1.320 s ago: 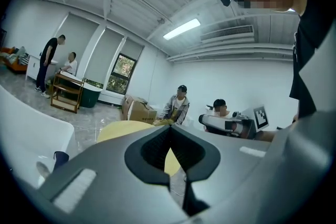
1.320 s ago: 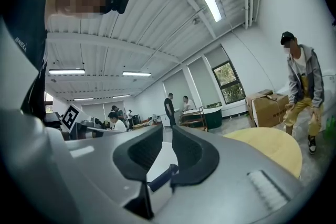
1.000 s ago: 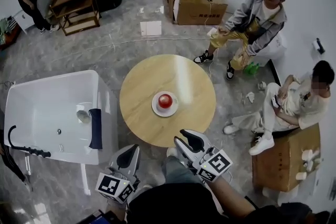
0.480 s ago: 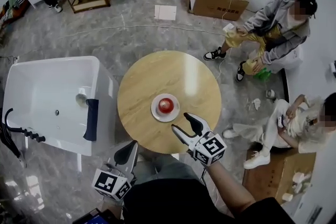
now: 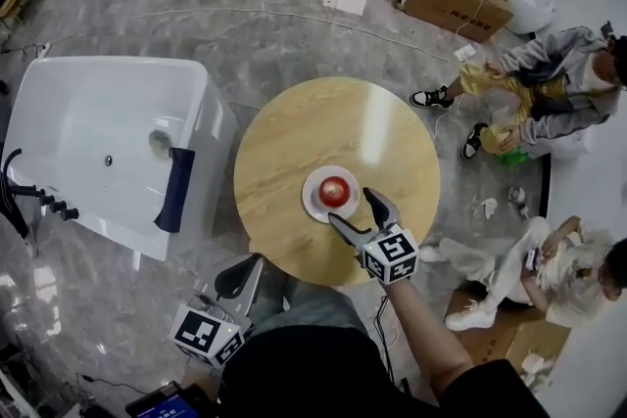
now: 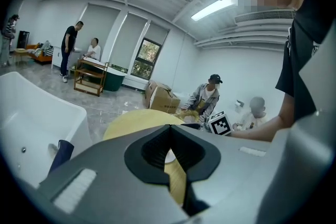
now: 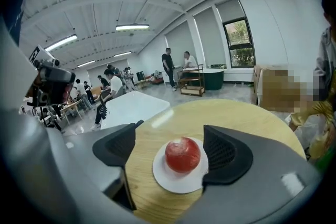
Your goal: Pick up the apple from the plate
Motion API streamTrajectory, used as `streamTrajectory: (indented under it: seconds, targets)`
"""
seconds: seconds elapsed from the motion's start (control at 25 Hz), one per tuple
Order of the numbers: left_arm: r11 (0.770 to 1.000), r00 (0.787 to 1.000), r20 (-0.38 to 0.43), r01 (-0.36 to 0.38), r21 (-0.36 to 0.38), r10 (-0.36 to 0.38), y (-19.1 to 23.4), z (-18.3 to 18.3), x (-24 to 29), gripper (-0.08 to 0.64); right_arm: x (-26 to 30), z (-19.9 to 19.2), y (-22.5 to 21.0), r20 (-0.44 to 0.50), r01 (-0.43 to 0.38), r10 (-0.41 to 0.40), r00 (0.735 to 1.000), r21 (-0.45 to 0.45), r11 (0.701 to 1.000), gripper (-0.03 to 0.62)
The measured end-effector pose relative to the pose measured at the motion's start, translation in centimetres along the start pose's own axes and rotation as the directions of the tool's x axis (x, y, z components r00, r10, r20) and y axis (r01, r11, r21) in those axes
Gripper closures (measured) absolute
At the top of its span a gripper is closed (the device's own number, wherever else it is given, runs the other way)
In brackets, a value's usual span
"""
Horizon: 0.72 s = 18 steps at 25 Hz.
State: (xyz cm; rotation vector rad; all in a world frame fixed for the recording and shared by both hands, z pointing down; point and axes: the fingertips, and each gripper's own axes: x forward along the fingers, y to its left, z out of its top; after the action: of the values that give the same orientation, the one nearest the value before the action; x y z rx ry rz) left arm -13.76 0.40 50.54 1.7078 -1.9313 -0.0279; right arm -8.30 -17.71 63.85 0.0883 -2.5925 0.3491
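change: right gripper [image 5: 353,208] having dropped from table [image 5: 284,137] edge to just beside plate [image 5: 312,204], jaws opening, pressing on nothing
apple [image 5: 334,190]: sitting on plate, frame centre, untouched
meaning: probably lining up the grab
left gripper [image 5: 239,276]: hanging lower left, jaws together, empty
room: bare table ringing plate; tub [image 5: 59,127] left, well apart

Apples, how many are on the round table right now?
1. The red apple sits on the white plate, on the person's side of the round wooden table. No other apple shows in any view.
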Motion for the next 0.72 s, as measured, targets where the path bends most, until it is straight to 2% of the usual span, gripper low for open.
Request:
streamTrajectory:
  seconds: [0.16, 0.48, 0.72]
  targets:
    - [0.999, 1.0, -0.009, -0.028, -0.027, 0.028, 1.5, -1.2, 0.0, 0.54, 2.5, -1.8, -0.7, -0.049, -0.005, 0.004, 0.999, -0.01, 1.0, 0.167]
    - [0.993, 0.995, -0.054, -0.09, -0.079, 0.086, 3.4, -3.6, -1.0, 0.54, 6.3, -5.0, -1.5, -0.158, -0.006, -0.003, 0.987, -0.061, 0.998, 0.149]
    - [0.988, 0.993, -0.062, -0.108, -0.107, 0.102, 4.3, -4.4, -1.5, 0.54, 7.9, -5.9, -2.2, -0.197, 0.005, -0.024, 0.98, -0.094, 0.996, 0.146]
